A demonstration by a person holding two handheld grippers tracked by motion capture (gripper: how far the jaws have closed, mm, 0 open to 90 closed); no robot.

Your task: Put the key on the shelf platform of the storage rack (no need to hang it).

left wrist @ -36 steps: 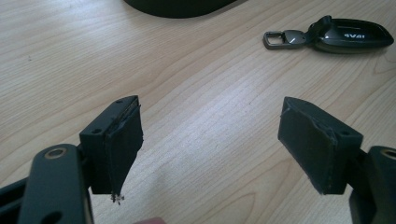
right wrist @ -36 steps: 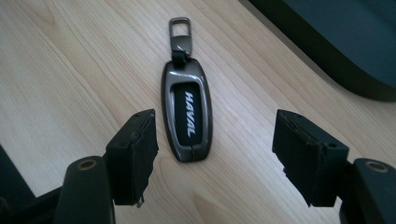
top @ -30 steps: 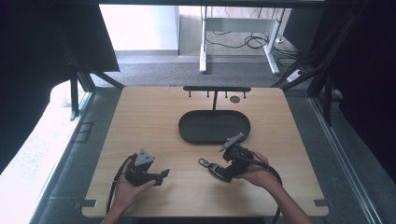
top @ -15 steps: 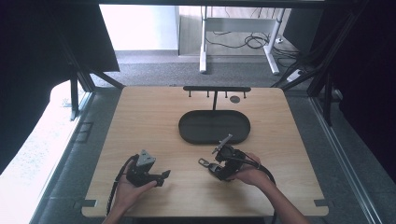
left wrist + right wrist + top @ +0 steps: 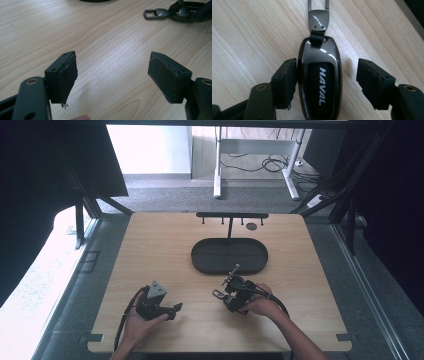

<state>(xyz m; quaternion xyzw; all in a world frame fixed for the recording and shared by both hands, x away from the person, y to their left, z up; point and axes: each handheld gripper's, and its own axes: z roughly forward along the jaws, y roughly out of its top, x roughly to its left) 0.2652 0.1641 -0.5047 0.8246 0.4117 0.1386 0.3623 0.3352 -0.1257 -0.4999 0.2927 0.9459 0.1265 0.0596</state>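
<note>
The high view is lit by daylight from twelve and nine o'clock, its borders left dark and detail soft, while in the right gripper view glare is thrown off the glossy key fob (image 5: pixel 319 82) and the nearest jaws are slightly blurred.

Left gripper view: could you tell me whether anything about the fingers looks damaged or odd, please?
Yes. The pad on the left finger looks worn: its edge is peeling from the finger and a frayed bit hangs off the lower tip. The other finger's pad also has a rough upper edge. The table between them looks fine.
</note>
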